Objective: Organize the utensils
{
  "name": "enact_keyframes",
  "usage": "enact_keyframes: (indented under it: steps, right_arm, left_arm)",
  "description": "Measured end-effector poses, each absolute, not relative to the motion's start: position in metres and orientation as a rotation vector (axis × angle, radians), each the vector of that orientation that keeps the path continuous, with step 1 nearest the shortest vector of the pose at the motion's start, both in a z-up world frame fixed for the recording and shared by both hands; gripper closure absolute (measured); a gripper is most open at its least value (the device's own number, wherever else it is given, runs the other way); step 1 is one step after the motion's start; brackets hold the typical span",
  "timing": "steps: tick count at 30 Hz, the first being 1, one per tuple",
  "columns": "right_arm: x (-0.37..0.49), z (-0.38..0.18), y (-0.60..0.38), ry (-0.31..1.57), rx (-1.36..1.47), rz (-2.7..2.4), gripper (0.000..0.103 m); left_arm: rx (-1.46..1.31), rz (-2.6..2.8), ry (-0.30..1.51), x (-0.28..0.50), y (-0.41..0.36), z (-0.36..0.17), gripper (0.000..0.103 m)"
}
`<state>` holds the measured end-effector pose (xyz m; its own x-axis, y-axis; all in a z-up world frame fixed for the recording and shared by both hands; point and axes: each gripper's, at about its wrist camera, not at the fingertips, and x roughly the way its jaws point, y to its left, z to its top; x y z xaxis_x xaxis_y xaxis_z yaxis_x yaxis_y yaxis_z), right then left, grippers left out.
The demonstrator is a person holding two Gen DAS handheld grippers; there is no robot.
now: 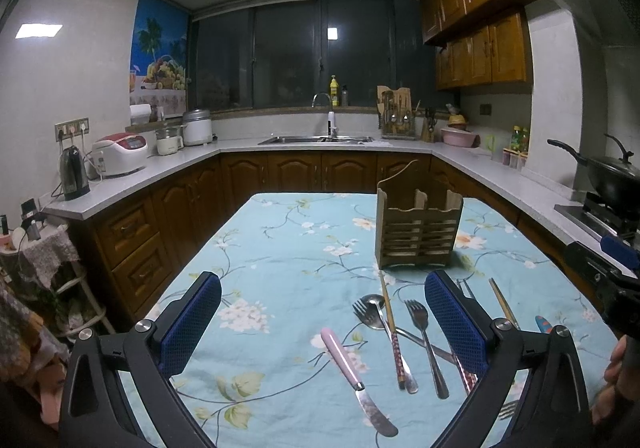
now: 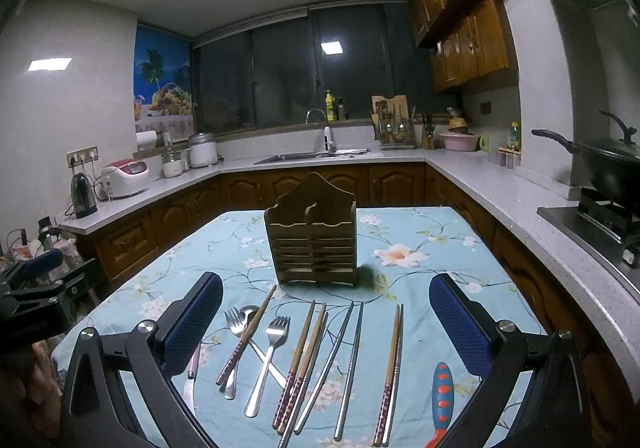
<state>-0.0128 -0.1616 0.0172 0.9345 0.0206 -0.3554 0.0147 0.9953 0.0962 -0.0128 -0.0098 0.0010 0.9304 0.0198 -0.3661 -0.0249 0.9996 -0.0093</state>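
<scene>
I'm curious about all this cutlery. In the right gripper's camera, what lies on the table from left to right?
Pink-handled knife → steel forks and spoon → wooden chopsticks with patterned ends → metal chopsticks → another wooden pair → blue-and-orange handle.

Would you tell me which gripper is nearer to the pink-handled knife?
Left. The left gripper, open, hangs over the pink-handled knife, which lies between its fingers in view. The right gripper, also open, hangs over the chopsticks, with the knife off to its left side.
</scene>
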Motion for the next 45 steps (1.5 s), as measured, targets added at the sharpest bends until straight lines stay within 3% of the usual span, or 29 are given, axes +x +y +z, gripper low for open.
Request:
enact_keyframes:
  steps: [35, 45]
  right_arm:
    - [-0.007, 0.011, -0.16, 0.379, 0.095, 0.005, 0.0]
    - [0.003, 0.001, -0.159, 0.415, 0.094, -0.014, 0.0]
  left_arm:
    - [-0.013, 0.024, 0.382, -0.01, -0.009, -0.005, 0.001]
    - [-0.011, -0.008, 0.459, 0.012, -0.01, -0.018, 0.001]
